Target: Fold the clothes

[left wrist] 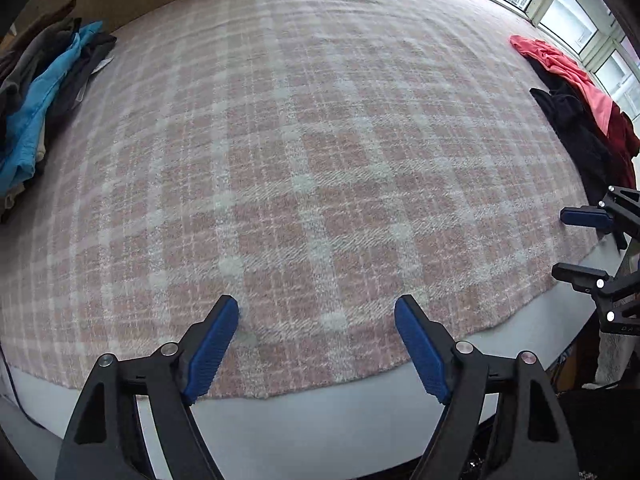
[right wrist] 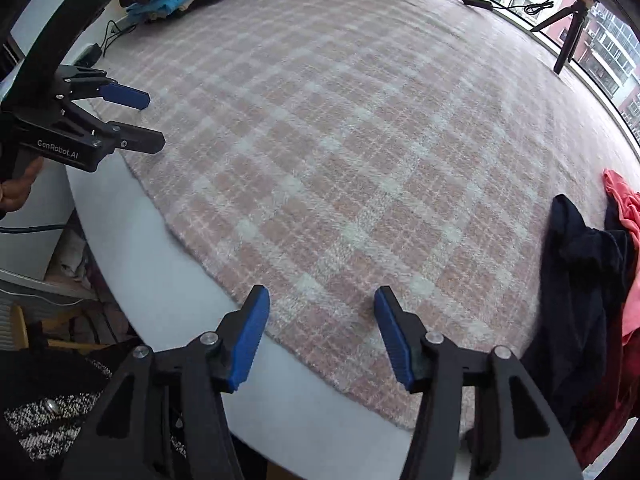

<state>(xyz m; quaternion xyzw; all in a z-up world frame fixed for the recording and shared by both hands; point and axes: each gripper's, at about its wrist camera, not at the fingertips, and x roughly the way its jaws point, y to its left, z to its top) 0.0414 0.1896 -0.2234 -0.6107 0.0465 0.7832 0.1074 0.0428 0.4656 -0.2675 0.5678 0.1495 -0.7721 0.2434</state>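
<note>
A pink and white plaid blanket (left wrist: 304, 152) covers the work surface. My left gripper (left wrist: 316, 312) hangs open over its near edge with nothing between the blue pads; it also shows in the right wrist view as the left gripper (right wrist: 154, 120) at the left edge. My right gripper (right wrist: 322, 300) stands open over the blanket (right wrist: 340, 140), empty, and appears at the right edge as the right gripper (left wrist: 560, 242). A heap of clothes lies to the right: a dark garment (right wrist: 576, 280), a coral one (right wrist: 626, 208) and a red one (left wrist: 622, 136). Another pile with a blue garment (left wrist: 36, 108) lies at the left.
The white mattress edge (left wrist: 320, 420) runs under the blanket's near border. Windows (left wrist: 572, 20) line the far right side. A black tripod (right wrist: 572, 36) stands by the window. Cables (right wrist: 108, 36) and clutter sit beside the bed at the left. A hand (right wrist: 18, 188) holds the left gripper.
</note>
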